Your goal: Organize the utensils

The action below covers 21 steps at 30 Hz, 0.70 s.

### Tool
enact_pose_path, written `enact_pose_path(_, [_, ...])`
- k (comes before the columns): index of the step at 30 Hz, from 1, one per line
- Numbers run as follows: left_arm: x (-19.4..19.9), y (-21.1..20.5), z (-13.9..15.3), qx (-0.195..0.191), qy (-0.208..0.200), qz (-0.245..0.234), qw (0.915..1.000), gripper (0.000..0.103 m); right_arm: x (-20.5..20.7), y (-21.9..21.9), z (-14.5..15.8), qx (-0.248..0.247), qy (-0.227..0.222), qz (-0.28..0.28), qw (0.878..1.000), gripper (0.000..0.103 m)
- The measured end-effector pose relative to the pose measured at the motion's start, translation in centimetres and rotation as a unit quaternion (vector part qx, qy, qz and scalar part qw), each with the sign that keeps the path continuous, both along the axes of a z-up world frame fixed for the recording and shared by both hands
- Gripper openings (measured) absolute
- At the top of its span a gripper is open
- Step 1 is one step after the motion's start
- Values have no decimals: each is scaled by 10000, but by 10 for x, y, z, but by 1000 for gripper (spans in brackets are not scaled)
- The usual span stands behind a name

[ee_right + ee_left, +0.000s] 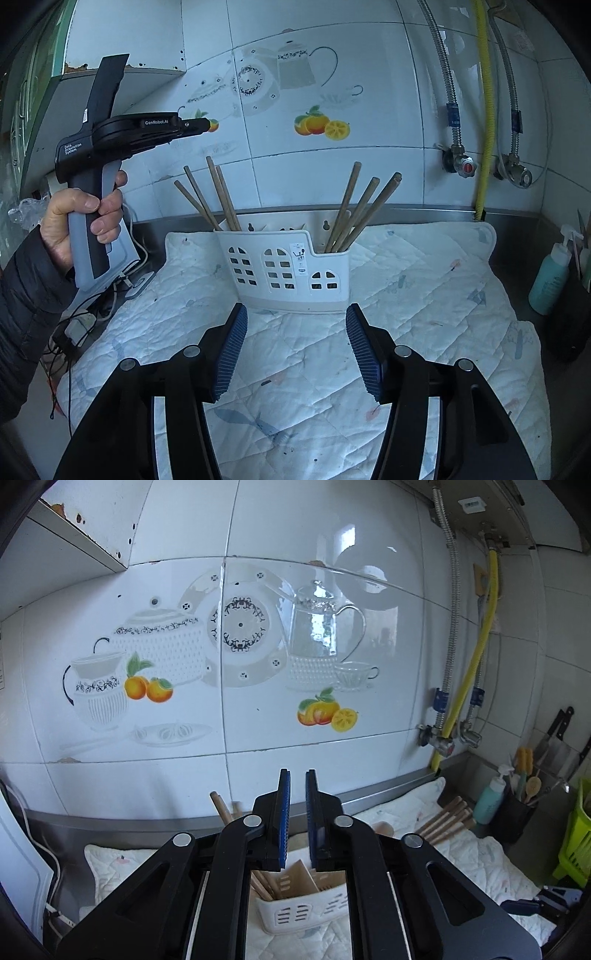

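Note:
A white plastic caddy (291,266) stands on a quilted mat (406,295) against the tiled wall. Several wooden chopsticks (214,195) lean in its left compartment and more chopsticks (365,206) in its right one. My right gripper (297,310) is open and empty, low over the mat just in front of the caddy. A hand holds my left gripper (203,123) up at the left, above the caddy and pointing at the wall. In the left wrist view the left gripper (297,775) is shut to a narrow slit with nothing in it; the caddy (295,912) shows below it.
A teal bottle (550,277) and a black holder (517,812) with utensils stand at the right, beside a green rack (576,834) and knives (557,738). Pipes and taps (461,162) run down the wall. Cables (74,325) lie off the mat's left edge.

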State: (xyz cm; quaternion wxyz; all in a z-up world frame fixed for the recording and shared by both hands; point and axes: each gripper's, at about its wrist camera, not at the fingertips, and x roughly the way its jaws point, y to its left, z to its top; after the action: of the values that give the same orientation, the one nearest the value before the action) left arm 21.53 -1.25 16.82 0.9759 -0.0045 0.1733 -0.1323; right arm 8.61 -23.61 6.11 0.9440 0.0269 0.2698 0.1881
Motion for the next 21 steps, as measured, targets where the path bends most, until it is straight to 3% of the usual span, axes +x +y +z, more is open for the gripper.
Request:
enact_pose_path(6, [-35,5,3,-18,-12,-16,10000,30,-12,12,-4,-73,33,-13,10000,59])
enact_pose_path(8, [-50,8,0,-23,5,21,10000,49,-18,15,-6,-114,37,-44,9999,60])
enact_pose_path(11, [-72,13,-4,-34,8,41,10000,54,-26,19,-9,-71,102,-51,9999,67])
enact_pose_path(17, [-115,28,-25,-125,128,164,9997,80,-39,24,-14,-178,86,-154,9997,73])
enact_pose_path(20, [-135,32,-41,37,153,323,9994,95,-45,26,-17,-217,102,-190,9995,77])
enact_pose_path(21, [-141,33,-47,76,160,362,9992,95,-47,26,-18,-228,105,-193,9995,78])
